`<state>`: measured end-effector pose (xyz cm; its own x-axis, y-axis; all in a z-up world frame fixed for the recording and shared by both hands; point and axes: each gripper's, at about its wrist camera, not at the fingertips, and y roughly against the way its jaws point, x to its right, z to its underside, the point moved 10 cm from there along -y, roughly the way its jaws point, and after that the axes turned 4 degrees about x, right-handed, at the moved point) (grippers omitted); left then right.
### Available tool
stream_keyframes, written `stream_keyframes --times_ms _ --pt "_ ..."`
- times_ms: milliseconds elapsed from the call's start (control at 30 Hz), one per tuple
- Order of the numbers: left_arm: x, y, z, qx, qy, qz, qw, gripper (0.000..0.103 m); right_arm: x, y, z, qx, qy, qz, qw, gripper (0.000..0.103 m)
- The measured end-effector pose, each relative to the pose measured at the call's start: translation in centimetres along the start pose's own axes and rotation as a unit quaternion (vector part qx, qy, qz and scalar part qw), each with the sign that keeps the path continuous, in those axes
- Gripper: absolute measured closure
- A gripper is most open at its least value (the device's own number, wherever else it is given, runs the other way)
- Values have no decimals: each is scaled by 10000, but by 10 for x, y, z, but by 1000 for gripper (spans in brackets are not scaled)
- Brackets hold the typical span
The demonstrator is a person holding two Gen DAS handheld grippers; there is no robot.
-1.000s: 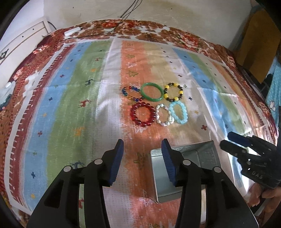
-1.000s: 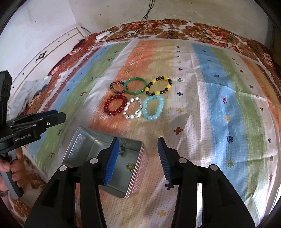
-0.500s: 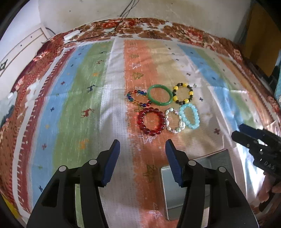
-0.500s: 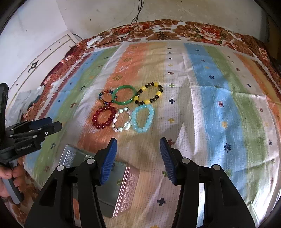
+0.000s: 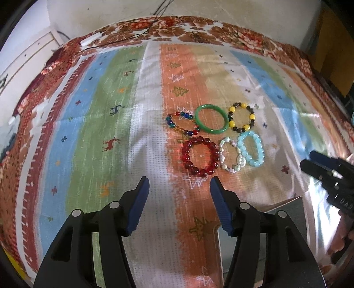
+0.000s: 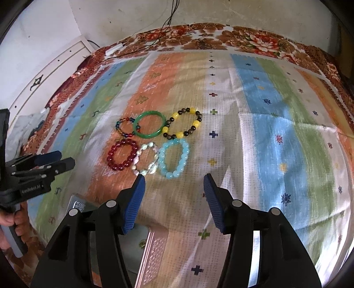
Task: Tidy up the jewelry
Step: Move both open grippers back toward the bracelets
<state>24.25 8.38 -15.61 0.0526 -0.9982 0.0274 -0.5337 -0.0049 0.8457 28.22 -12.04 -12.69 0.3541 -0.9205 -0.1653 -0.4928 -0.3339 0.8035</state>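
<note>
Approach stage, nothing picked up yet. Left gripper and right gripper both spread wide, empty, hovering short of six bracelets clustered on the striped cloth — red bracelet nearest left, pale blue bracelet nearest right. Metal tin just below. Next, probably: lowering onto one beaded rim, pinching — carrying to tin.

A bed fills the room, covered by a striped cloth in blue, green, white and orange over a red floral blanket. Behind it stands a stained pale wall, with black cables hanging down. White panelled furniture stands on the left.
</note>
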Motion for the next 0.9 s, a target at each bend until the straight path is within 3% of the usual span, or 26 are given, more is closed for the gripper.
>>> stream_keyframes --times_ms 900 --pt "4 -61 -20 -355 -184 -191 9990 44 5 -56 -8 -351 150 273 9989 48"
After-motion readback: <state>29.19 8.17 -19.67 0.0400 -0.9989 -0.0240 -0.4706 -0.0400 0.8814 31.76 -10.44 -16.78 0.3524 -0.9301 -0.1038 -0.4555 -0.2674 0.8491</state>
